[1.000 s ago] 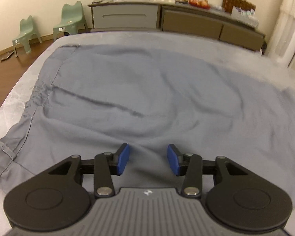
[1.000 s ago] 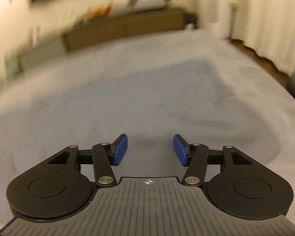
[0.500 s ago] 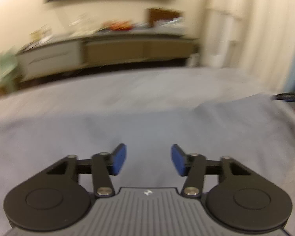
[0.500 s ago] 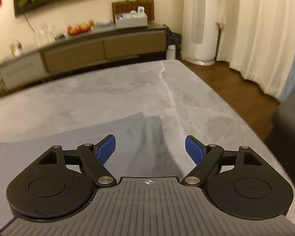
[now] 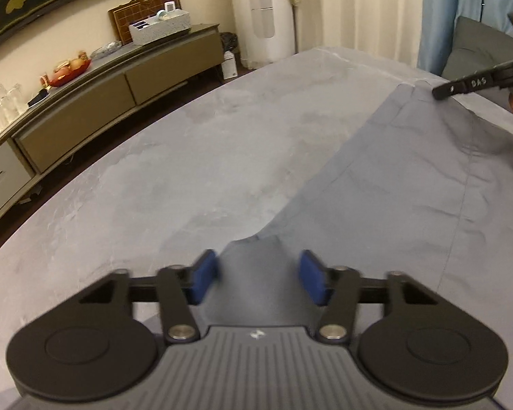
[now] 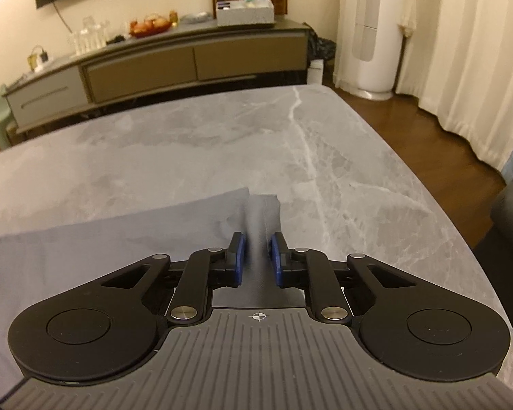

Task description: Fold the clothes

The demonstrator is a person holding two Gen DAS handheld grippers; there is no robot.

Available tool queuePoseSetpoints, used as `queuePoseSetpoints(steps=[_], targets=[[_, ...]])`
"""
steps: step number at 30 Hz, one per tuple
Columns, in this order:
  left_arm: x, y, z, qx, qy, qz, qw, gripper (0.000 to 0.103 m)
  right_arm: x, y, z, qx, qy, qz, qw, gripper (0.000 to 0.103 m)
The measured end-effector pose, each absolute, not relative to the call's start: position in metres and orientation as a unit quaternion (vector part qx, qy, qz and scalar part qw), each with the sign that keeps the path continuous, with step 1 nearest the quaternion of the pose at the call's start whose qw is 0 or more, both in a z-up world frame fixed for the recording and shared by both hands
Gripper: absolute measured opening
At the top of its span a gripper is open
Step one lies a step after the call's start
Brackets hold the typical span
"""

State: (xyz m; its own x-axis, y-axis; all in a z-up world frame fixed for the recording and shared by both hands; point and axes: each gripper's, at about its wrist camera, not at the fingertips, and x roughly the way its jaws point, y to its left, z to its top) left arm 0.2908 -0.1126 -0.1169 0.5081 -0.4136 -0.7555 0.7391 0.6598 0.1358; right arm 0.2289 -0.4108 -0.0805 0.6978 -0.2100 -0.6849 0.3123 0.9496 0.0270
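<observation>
1. Left wrist view, far left: a low sideboard (image 5: 95,102) stands against the wall. On its top are a cluster of clear glasses (image 5: 3,107), a red bowl (image 5: 70,70) heaped with what looks like fruit, though it is too small to be sure, and a grey box (image 5: 160,29) holding small items.
2. Centre of the same view: the grey marble table (image 5: 188,157) lies bare on the left, and the grey garment (image 5: 410,188) covers its right side.
3. The left gripper (image 5: 258,278) sits at a bunched edge of the cloth. Its jaws have just been narrowing and now stand partly apart, with a hump of fabric between the blue pads (image 5: 203,280), which do not press on it.
4. One second ago this camera faced the waistband end of the garment and two green chairs; now it faces the hem end and the curtains (image 5: 359,10).
5. Far right: the right gripper's finger (image 5: 461,87) reaches the far corner of the cloth.
6. Right wrist view: the right gripper (image 6: 258,259) has just been closing. Its jaws, wide half a second ago, are now narrow and pinch a raised fold of the garment (image 6: 260,215) at its corner.
7. Beyond the table stand the same sideboard (image 6: 188,61), a white tower appliance (image 6: 372,34), and curtains (image 6: 478,51).
</observation>
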Motion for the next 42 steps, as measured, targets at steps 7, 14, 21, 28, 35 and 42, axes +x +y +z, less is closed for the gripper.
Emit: queuePoseSetpoints(steps=[7, 14, 21, 28, 35, 42], targets=[[0.296, -0.092, -0.105, 0.198, 0.341, -0.346, 0.852, 0.012, 0.235, -0.406, -0.082, 0.060, 0.372, -0.131, 0.917, 0.008], [0.294, -0.077, -0.086, 0.127, 0.322, -0.327, 0.879, 0.009, 0.236, -0.400, -0.057, 0.059, 0.323, -0.123, 0.937, 0.005], [0.317, -0.096, -0.109, 0.126, 0.365, -0.243, 0.890, 0.010, 0.283, -0.390, -0.087, 0.034, 0.345, -0.128, 0.929, 0.005], [0.305, -0.112, -0.086, 0.156, 0.351, -0.165, 0.908, 0.023, 0.281, -0.390, -0.075, 0.037, 0.329, -0.149, 0.932, 0.042], [0.212, -0.090, -0.063, 0.142, 0.328, -0.254, 0.899, 0.043, 0.200, -0.425, -0.026, 0.118, 0.272, -0.166, 0.941, 0.062], [0.232, -0.073, -0.103, 0.075, 0.404, -0.142, 0.900, 0.048, 0.155, -0.456, -0.084, 0.145, 0.333, -0.165, 0.917, 0.064]])
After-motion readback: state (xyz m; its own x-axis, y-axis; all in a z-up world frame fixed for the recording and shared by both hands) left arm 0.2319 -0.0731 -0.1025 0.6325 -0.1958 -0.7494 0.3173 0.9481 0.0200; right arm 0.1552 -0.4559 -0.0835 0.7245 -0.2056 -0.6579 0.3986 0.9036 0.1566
